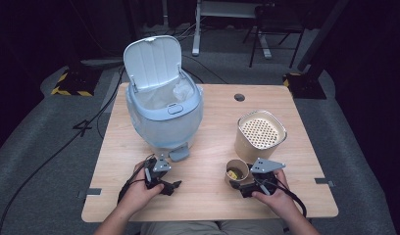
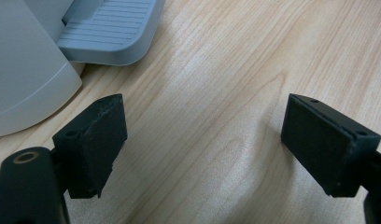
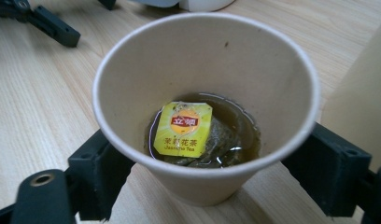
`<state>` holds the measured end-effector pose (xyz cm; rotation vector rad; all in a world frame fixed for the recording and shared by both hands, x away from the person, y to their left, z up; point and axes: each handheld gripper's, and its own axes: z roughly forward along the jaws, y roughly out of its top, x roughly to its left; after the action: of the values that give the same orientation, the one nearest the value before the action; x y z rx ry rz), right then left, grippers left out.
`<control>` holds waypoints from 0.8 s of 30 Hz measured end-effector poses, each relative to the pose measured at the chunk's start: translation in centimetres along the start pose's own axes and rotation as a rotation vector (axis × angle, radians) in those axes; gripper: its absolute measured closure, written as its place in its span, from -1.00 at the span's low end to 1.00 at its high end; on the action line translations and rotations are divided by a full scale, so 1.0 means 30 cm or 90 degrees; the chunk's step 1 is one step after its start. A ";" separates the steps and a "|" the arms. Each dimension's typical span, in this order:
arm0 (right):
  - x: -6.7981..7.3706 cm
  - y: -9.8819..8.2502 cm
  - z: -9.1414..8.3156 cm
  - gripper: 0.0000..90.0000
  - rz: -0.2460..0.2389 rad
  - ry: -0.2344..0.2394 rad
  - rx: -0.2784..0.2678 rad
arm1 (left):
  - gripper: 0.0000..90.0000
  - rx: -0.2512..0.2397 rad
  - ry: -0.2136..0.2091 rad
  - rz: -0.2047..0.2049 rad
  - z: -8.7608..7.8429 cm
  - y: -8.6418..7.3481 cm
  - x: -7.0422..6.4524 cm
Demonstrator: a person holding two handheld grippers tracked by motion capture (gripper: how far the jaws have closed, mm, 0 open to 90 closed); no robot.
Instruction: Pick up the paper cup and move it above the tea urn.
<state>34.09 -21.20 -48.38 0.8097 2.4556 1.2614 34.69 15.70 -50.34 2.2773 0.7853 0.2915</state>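
Paper cup with a used tea bag stands at the table's 5 o'clock between the right gripper's closing-in jaws, still unlifted; left gripper gapes empty; open bin awaits at 11 o'clock.

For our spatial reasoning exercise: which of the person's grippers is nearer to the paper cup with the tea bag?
Right. The right gripper has its jaws on either side of the paper cup; the left gripper sits across the table near the bin's pedal.

1 bin, 1 paper cup, 1 canister, 2 grippers
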 end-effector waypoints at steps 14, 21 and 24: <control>0.010 -0.009 0.031 -0.36 -0.026 -0.001 -0.028 | -0.66 -0.001 -0.003 0.005 -0.004 -0.005 -0.007; 0.004 0.001 0.002 -0.34 -0.028 0.011 -0.049 | -0.67 0.000 -0.006 0.006 -0.004 -0.005 -0.006; -0.003 0.008 -0.020 -0.34 -0.027 0.017 -0.059 | -0.67 -0.001 -0.008 0.005 -0.003 -0.005 -0.006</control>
<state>33.96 -21.55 -47.84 0.7181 2.4018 1.3684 34.46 15.73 -50.36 2.2790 0.7689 0.2806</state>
